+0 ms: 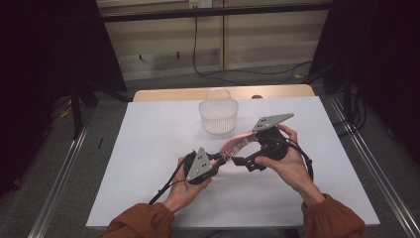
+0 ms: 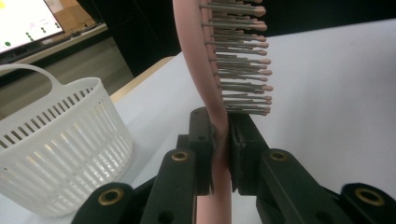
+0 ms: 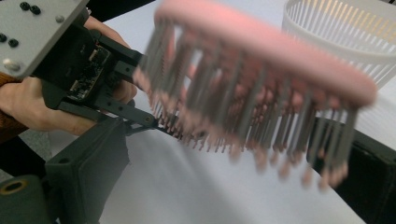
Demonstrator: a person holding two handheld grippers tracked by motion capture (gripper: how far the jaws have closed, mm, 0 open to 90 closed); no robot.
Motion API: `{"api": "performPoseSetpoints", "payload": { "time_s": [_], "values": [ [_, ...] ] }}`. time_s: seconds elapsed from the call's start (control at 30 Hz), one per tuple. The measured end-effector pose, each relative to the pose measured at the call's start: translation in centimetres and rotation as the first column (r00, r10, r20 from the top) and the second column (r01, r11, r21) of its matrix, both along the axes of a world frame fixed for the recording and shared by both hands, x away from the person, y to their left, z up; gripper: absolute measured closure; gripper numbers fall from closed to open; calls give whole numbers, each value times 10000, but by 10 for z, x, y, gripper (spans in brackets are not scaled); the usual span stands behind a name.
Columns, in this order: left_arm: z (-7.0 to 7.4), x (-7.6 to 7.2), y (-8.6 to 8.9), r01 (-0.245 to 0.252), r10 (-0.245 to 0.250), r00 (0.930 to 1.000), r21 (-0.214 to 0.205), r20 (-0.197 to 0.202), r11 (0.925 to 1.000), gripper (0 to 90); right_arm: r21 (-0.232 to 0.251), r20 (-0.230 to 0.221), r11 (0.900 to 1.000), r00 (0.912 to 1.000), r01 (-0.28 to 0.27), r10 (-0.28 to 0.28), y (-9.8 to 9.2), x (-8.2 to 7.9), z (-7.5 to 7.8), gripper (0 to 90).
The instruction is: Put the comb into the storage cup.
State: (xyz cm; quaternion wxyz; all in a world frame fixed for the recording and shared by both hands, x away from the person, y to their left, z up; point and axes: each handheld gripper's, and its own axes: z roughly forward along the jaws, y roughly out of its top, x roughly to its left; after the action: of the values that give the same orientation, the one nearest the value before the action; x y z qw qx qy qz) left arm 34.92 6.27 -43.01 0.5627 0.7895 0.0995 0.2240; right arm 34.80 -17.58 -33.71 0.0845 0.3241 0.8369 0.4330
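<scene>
— What have you got there?

— A pink plastic hairbrush with grey pink-tipped bristles (image 2: 219,60), held up off the white table sheet (image 1: 148,148) between my two grippers; my left gripper (image 2: 223,140) has its black jaws pinched flat against the brush's neck, just below the bristle bed, so the head stands up ahead of that camera with the bristles pointing sideways.

— Why grip it so low?

— My guess is that the smooth, narrow neck gives the flat pads something firm to bite; the bristle field is springy and would slip.

— And the other one?

— My right gripper (image 1: 257,148) sits at the head end; in its own view the brush hangs across the frame, bristles down, with a dark jaw at either side and the pads spread clear of it — the brush lies between them, not squeezed, as far as I can judge through the blur.

— Anything beyond?

— A round white slatted plastic basket with a thin arched handle (image 1: 218,115), near, further up the table; it looks the likely place for the brush.
</scene>
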Motion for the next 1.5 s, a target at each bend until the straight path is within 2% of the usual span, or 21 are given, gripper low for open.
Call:
{"api": "performPoseSetpoints", "payload": {
  "time_s": [0.07, 0.17, 0.4, 0.43, 0.47, 0.5, 0.53, 0.57, 0.63, 0.67, 0.7, 0.73, 0.8, 0.9, 1.07, 1.13, 1.23, 1.33, 1.4, 1.5],
  "values": [
    [1, 0, 1, 17, -20, 9999, -212, -163, 9998, 812, 175, 122, 9998, 9999, 92, -94, -2, 0, 1, 38],
    [4, 0, 4, 2, -5, 9999, -220, -113, 9998, 812, 293, 199, 9995, 9998, 72, -78, -2, -1, 2, 39],
    [9, 3, 9, -178, 155, 9994, -743, -314, 9971, 812, 568, 365, 9984, 9993, 57, -78, -2, -3, 5, 51],
    [10, 3, 11, -179, 162, 9995, -658, -271, 9977, 812, 625, 383, 9980, 9992, 105, -129, -3, -4, 6, 52],
    [10, 3, 11, -202, 168, 9991, -887, -396, 9959, 812, 666, 432, 9977, 9989, 145, -174, -3, -4, 6, 49],
    [11, 4, 13, -284, 253, 9989, -838, -386, 9961, 812, 743, 461, 9971, 9987, 180, -214, -3, -4, 6, 47],
    [12, 4, 13, -272, 226, 9986, -1005, -470, 9946, 812, 857, 451, 9961, 9986, 231, -271, -4, -5, 6, 47],
    [13, 5, 15, -243, 198, 9986, -945, -484, 9952, 812, 969, 425, 9950, 9987, 249, -292, -5, -5, 7, 47],
    [14, 5, 16, -222, 158, 9983, -1156, -554, 9931, 812, 1187, 384, 9922, 9983, 386, -434, -6, -5, 7, 49],
    [15, 5, 18, -157, 108, 9988, -1035, -473, 9945, 812, 1295, 366, 9905, 9981, 451, -503, -7, -5, 7, 57],
    [16, 4, 18, -200, 143, 9987, -1197, -482, 9926, 812, 1385, 361, 9890, 9977, 522, -577, -7, -5, 7, 58],
    [17, 5, 20, -162, 106, 9987, -1120, -508, 9936, 812, 1497, 310, 9870, 9975, 589, -642, -8, -5, 7, 58],
    [19, 4, 22, -135, 60, 9982, -1256, -603, 9920, 812, 1845, 162, 9809, 9977, 612, -653, -10, -5, 6, 61],
    [20, 5, 25, -177, 83, 9977, -1394, -679, 9901, 812, 1982, 213, 9774, 9966, 733, -791, -11, -5, 6, 46],
    [23, 5, 30, -209, 99, 9974, -1558, -708, 9876, 812, 2021, 655, 9763, 9935, 779, -928, -12, -8, 8, 31],
    [25, 4, 33, -176, 70, 9974, -1505, -711, 9885, 812, 1722, 1051, 9830, 9910, 640, -829, -12, -9, 7, 24],
    [25, 1, 37, -191, 55, 9965, -1640, -829, 9863, 812, 1555, 1319, 9869, 9892, 428, -637, -13, -11, 4, 24],
    [24, -1, 40, -166, 12, 9958, -1679, -912, 9857, 812, 1368, 1586, 9891, 9844, 550, -767, -13, -13, 2, 30],
    [26, -2, 42, -204, 51, 9960, -1711, -894, 9850, 812, 1300, 1820, 9881, 9777, 819, -1050, -14, -14, 1, 34],
    [27, -4, 46, -139, -18, 9959, -1730, -900, 9848, 811, 1353, 1752, 9861, 9773, 962, -1194, -17, -15, -3, 48]
  ]
}}
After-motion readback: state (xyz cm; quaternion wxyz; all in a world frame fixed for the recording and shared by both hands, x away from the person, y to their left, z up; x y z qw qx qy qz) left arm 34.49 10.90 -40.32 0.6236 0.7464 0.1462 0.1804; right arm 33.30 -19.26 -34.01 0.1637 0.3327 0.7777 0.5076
